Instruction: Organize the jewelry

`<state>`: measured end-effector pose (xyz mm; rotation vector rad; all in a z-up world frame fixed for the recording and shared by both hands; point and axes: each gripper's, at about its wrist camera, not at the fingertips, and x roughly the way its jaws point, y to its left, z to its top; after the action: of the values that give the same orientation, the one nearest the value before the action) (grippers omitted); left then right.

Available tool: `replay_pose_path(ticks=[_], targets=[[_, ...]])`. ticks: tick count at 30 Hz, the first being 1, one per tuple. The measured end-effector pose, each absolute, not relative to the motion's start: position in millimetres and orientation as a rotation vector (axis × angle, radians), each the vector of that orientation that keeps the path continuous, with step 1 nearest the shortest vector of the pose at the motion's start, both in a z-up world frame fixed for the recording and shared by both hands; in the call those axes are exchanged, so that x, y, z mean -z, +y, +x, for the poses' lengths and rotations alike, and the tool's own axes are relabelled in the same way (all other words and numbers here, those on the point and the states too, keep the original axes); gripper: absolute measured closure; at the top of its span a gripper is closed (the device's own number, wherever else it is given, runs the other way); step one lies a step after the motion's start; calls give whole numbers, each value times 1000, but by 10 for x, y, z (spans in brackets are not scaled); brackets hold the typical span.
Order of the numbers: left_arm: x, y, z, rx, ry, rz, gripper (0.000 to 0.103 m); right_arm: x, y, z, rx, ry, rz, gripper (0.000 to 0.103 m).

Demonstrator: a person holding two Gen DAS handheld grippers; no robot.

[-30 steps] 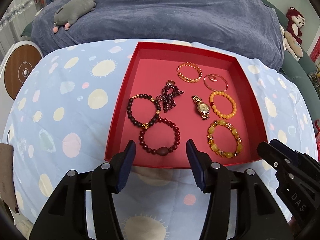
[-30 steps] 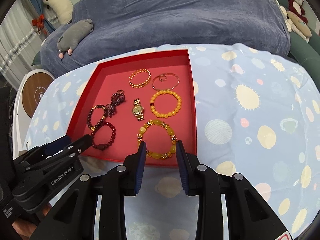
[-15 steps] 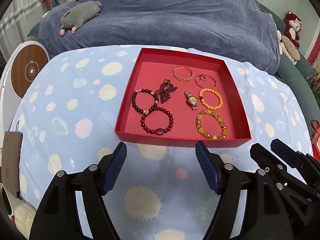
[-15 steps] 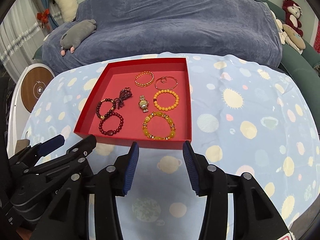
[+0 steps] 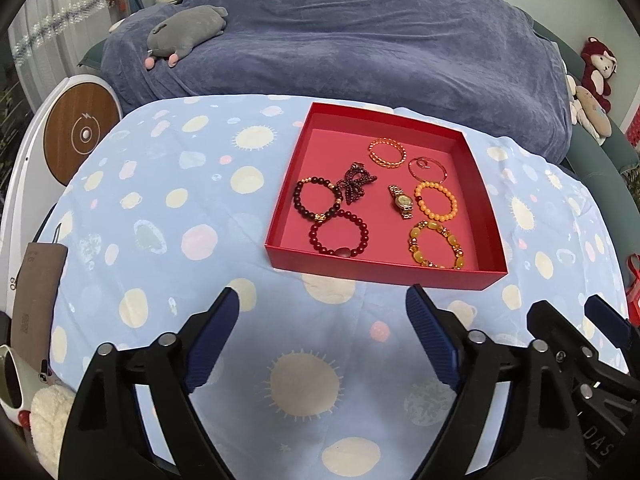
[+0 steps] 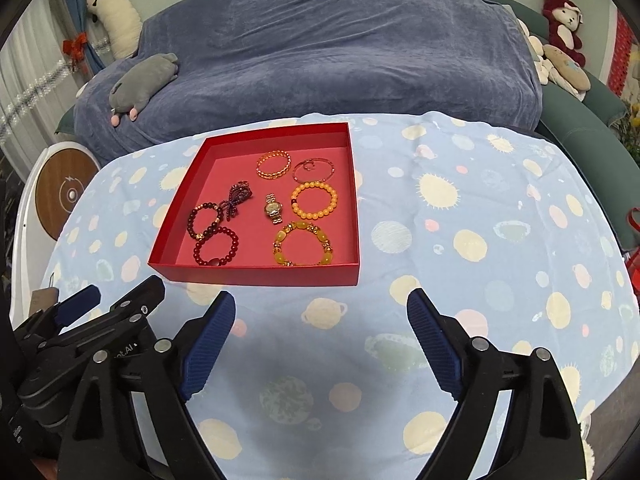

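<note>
A shallow red tray (image 5: 384,270) (image 6: 256,274) lies on the table and holds several bracelets. Dark red bead bracelets (image 5: 338,238) (image 6: 216,248) lie on its left side. Amber and orange ones (image 5: 436,244) (image 6: 304,242) lie on its right, with a gold watch (image 5: 401,201) (image 6: 272,209) between the two groups. My left gripper (image 5: 322,304) hovers short of the tray's near wall, jaws opening, nothing between them. My right gripper (image 6: 320,308) also hangs before the tray, jaws opening and empty. Each gripper shows at the edge of the other's view.
The table wears a pale blue cloth (image 5: 168,216) (image 6: 480,220) with sun and planet prints. A sofa under a dark blue throw (image 5: 340,36) (image 6: 320,48) stands behind it, with a grey plush toy (image 5: 186,28). A round wooden disc (image 5: 80,134) sits at the left edge.
Both grippers have pulled back and up from the tray, which now looks smaller and farther. Both pairs of jaws have spread much wider. The jewelry has not moved.
</note>
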<state>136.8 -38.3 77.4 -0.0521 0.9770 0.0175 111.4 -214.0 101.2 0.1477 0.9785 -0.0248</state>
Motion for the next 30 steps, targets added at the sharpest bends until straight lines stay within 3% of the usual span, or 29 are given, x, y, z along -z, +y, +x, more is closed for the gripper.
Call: replay_pose_path(ticks=[6, 8, 30], targets=[[-779, -365, 1342, -29, 965, -30, 16, -1018, -2134, 1077, 37, 964, 143, 16], [-779, -340, 1338, -39, 964, -39, 16, -1023, -2146, 1071, 50, 960, 148, 6], [-822, -351, 1307, -53, 946, -14, 13, -1051, -2146, 1069, 59, 949, 152, 7]])
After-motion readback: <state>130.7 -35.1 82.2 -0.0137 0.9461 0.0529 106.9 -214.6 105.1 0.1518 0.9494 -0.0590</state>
